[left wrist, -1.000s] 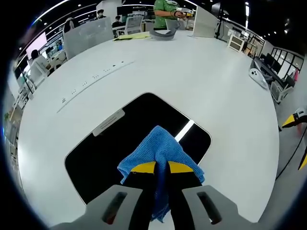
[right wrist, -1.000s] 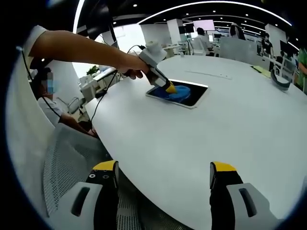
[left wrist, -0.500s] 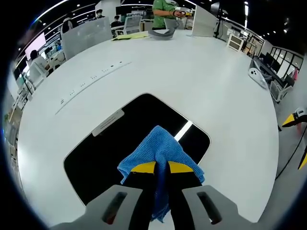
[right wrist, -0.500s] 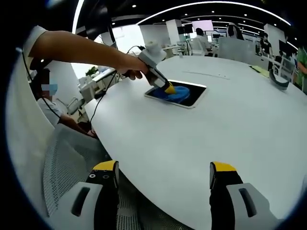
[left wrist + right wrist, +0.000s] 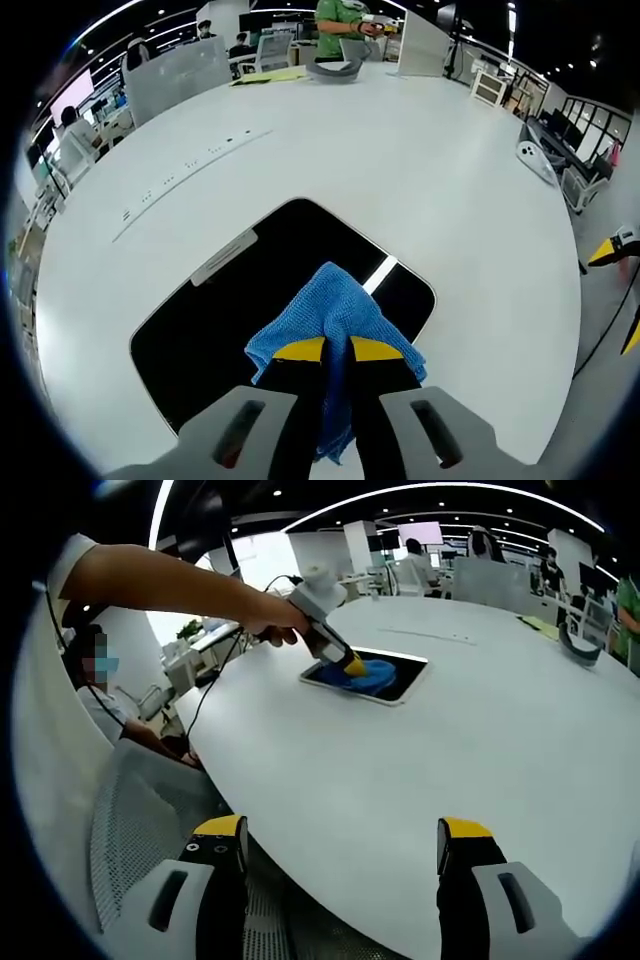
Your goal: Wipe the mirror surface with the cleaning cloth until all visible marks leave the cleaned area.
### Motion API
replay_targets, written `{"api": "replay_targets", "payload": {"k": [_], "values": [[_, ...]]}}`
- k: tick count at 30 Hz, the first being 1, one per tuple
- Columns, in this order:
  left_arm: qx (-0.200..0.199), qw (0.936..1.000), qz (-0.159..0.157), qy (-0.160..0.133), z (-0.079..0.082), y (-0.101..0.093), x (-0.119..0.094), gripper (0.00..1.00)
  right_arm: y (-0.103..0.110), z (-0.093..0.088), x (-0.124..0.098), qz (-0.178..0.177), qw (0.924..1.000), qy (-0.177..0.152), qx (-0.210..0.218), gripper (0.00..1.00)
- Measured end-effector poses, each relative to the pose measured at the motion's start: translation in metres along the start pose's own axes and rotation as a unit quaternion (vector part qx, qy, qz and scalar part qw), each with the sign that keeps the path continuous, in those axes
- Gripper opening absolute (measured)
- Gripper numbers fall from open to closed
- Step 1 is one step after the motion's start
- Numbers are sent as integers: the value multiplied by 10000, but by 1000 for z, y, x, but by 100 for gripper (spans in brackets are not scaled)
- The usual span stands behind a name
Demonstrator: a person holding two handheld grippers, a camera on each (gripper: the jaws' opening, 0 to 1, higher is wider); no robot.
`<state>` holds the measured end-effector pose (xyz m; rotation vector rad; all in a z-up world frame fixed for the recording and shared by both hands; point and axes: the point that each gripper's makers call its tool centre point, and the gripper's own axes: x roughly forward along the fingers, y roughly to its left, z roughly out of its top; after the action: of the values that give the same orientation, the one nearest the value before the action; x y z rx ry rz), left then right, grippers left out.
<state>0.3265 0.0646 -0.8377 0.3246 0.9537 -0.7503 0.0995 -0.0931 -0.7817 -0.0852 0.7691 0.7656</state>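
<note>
**Q:** At lower centre of the left gripper view, what does the left gripper (image 5: 336, 350) hold, and where does it rest?

**A:** Its yellow-tipped jaws are clenched on the blue cleaning cloth (image 5: 335, 305), which drapes over them and presses onto the dark mirror (image 5: 240, 310). The mirror lies flat on the white table (image 5: 400, 170), a pale label strip (image 5: 226, 256) near its upper-left edge. In the right gripper view the same pair sits at upper centre, the cloth (image 5: 372, 671) on the mirror (image 5: 400, 683).

**Q:** And the right gripper (image 5: 340, 842)?

**A:** Released: jaws stand wide apart at the bottom of its view, grasping nothing, well apart from the mirror.

**Q:** How is the wiping step best done?

**A:** Judged from this pose, keep the cloth flat under the tips and sweep in overlapping passes across the whole mirror, corners included. No marks can be made out on the dark glass, so a full pass is safer than spot work. Light pressure should stop the unheld mirror sliding
</note>
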Motion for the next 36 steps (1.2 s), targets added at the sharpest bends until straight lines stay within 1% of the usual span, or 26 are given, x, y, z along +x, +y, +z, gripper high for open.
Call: {"api": "replay_targets", "payload": {"k": [10,18,36], "values": [[-3,10000,-20,-6,3,-3,2,6,1,-6,1,11,10000,58,1,76],[-5,10000,-10,-43,5,-6,4,6,-1,-5,0,6,10000,41,12,76],[14,9999,-91,-66,12,-14,9,6,-6,-3,0,-19,10000,38,12,76]]}}
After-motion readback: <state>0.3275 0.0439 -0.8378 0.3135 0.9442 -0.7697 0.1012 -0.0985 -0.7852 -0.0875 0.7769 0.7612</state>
